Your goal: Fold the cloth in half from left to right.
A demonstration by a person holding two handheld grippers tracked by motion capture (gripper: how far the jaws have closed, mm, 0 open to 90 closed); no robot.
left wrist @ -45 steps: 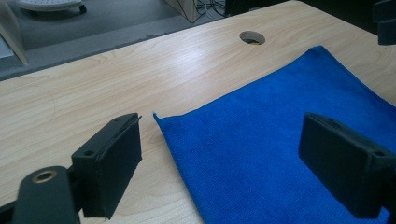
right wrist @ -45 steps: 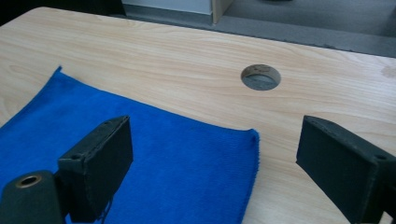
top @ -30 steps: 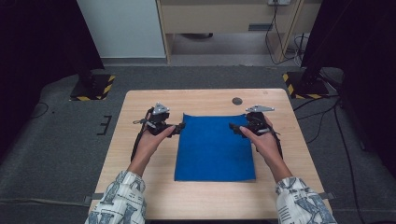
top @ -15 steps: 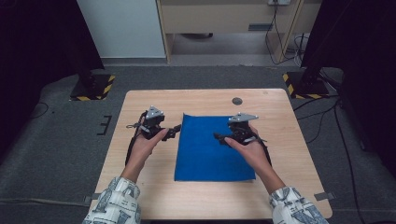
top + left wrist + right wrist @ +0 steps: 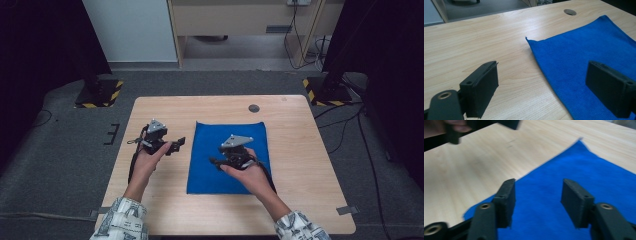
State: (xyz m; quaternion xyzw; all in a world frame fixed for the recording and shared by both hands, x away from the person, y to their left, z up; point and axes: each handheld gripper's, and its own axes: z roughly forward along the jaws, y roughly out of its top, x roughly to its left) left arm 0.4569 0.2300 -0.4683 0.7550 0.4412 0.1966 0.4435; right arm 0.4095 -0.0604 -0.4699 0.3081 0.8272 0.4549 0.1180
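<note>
I have a blue cloth [image 5: 230,155] lying flat on the wooden surface [image 5: 300,165], a little right of the middle, its far edge just short of a small dark round hole [image 5: 254,108] in the wood. My right tongs [image 5: 216,162] sit over the cloth's middle, pointing toward its left side; in the right gripper view the two black pads [image 5: 506,202] stand partly apart above the blue fabric with nothing between them — they have just been closing, yet they pinch nothing. That view is somewhat blurred, and it shows the cloth's edge running diagonally across bare wood, with my other hand [image 5: 454,127] dark in the upper left corner. My left tongs [image 5: 178,145] hover just beside the cloth's left edge, near its far left corner, aimed toward the fabric. In the left gripper view the jaws are spread wide: one pad [image 5: 482,88] hangs over bare wood, the other over the blue cloth [image 5: 584,52], so the cloth's edge runs between them, untouched as far as I can see. The far left corner of the cloth comes to a small point on the wood — flat, not lifted. Both my sleeves [image 5: 120,220] come in from the near edge of the surface.
</note>
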